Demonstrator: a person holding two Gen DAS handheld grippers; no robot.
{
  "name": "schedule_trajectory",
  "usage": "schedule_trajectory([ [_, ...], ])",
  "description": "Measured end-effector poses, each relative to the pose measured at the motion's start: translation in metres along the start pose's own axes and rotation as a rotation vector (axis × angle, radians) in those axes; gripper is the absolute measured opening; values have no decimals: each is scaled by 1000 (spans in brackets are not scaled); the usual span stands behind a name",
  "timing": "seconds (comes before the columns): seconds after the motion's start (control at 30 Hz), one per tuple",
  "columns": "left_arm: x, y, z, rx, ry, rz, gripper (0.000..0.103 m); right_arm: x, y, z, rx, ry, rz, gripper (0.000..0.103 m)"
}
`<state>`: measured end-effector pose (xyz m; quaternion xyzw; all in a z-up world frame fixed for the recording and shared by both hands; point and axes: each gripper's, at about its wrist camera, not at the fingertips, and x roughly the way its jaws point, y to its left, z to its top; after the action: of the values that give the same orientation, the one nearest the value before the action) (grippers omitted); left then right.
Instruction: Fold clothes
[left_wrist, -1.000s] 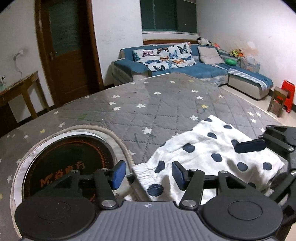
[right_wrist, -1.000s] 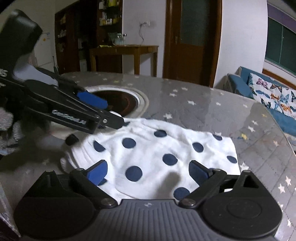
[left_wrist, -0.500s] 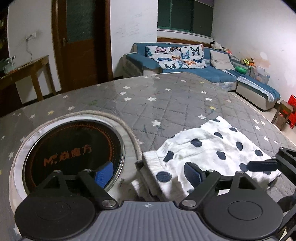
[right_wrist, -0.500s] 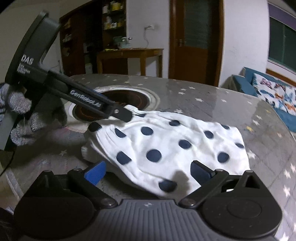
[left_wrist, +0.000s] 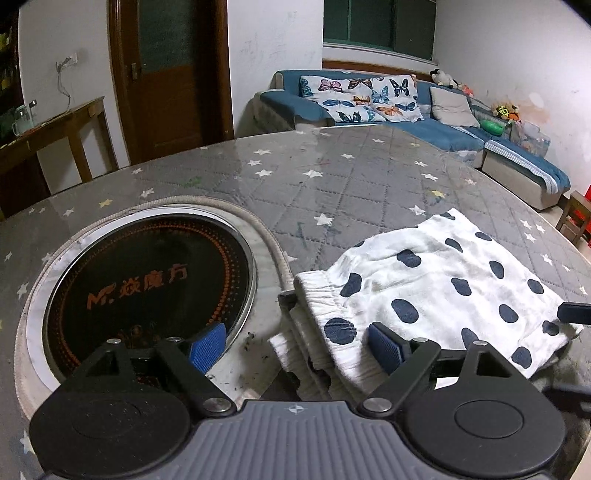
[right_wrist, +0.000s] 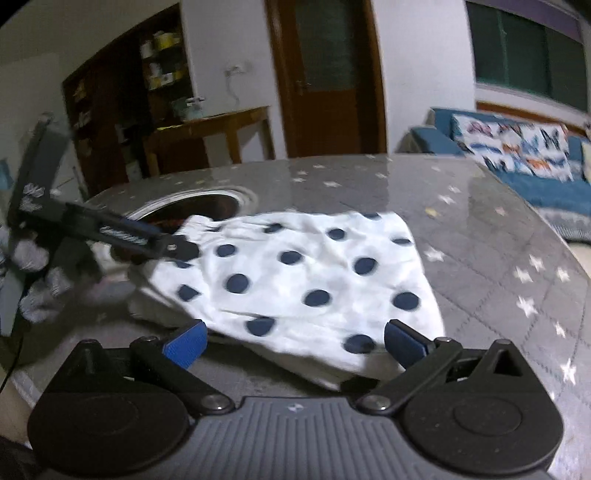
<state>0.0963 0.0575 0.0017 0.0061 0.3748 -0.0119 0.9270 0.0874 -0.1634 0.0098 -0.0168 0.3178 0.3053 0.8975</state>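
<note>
Landmark for all positions: the round black cooktop (left_wrist: 147, 291) set into the table (left_wrist: 332, 177).

Left to right:

- Left gripper (left_wrist: 291, 345) — jaws apart, nothing clamped. One blue pad hangs over the cooktop's near rim; the other sits over the near corner of the garment. Between the pads lies the stacked elastic waistband edge, not pressed by either pad.
- Polka-dot shorts (left_wrist: 436, 291) — white with navy dots, lying on the table just right of the cooktop, waistband end nearest its rim, hem end away from it. Several layers show at the waistband, so it appears already folded over on itself. Top surface has soft creases, no loose flap sticking out.
- Right gripper (right_wrist: 293, 343) — jaws spread wide, empty; the cloth's near edge lies between the pads without contact. View is motion-blurred. It sits on the side of the shorts away from the cooktop.

Step in hand (judgement): release after a fold — both claws are off the cloth. Task looks well along, near its end.

Next move calls for: either a last fold across, gripping the waistband layers together so none slips out, or smoothing and squaring the stack. Catching all layers at once is the tricky part.

Counts: grippers 2; garments 1; cooktops 1; tables 1 in use.
</note>
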Motion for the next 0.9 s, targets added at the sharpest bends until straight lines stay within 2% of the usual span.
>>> schedule_trajectory([
  [0.17,-1,2,0,-8,3,-5,86,1,-10,-4,41,8,27,103],
  [0.23,-4,2,2,-15,-3,-9,87,-2,-6,-1,16,-3,25,103],
  [0.37,-7,4,4,-35,-16,-19,95,-2,8,3,-38,-21,10,103],
  [0.47,-11,5,5,-41,-18,-16,96,3,17,5,-64,-22,13,103],
  [0.7,-14,10,7,-79,-5,-19,99,15,65,9,-329,-6,45,103],
  [0.9,-14,8,8,-88,16,-19,99,28,100,7,-561,16,26,100],
])
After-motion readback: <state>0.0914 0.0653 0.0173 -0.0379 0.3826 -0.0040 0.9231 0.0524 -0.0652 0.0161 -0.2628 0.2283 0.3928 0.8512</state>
